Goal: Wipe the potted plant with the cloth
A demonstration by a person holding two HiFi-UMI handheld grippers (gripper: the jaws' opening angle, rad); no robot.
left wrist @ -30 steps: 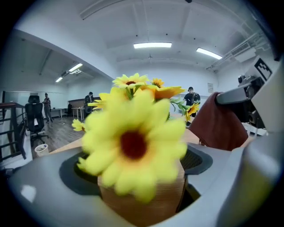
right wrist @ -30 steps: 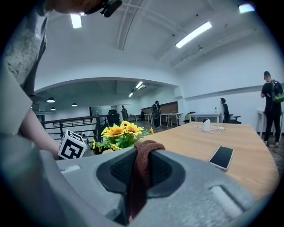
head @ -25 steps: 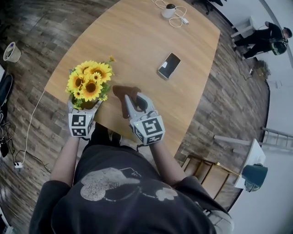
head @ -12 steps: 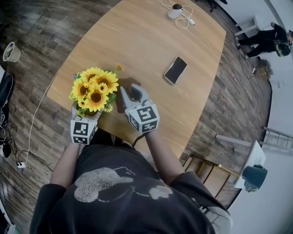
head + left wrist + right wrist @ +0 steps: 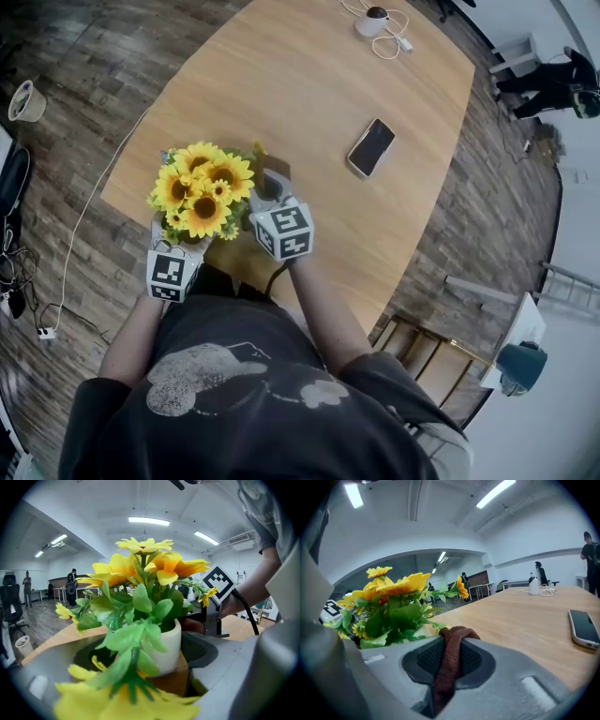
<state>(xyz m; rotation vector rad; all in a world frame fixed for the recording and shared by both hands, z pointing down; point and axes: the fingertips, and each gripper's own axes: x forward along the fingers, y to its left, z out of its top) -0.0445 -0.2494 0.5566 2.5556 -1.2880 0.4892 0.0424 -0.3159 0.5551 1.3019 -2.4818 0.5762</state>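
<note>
— Where is the potted plant?

— At the near left corner of the desk, close to the person. It stands upright, with yellow blooms over green leaves.

— And the left tool?

— Its jaws have just been closing. They now clasp the plant's white pot, one pad on each side.

— The right tool?

— Clenched on the cloth. The brown fabric is pinched in a fold between the pads and bunches over their tips.

— How close is that to the flowers?

— Just beside them, on their right. I cannot tell if the fabric touches the leaves.

— Anything else there?

— A phone lies flat towards the right edge, well apart from the plant.
</note>
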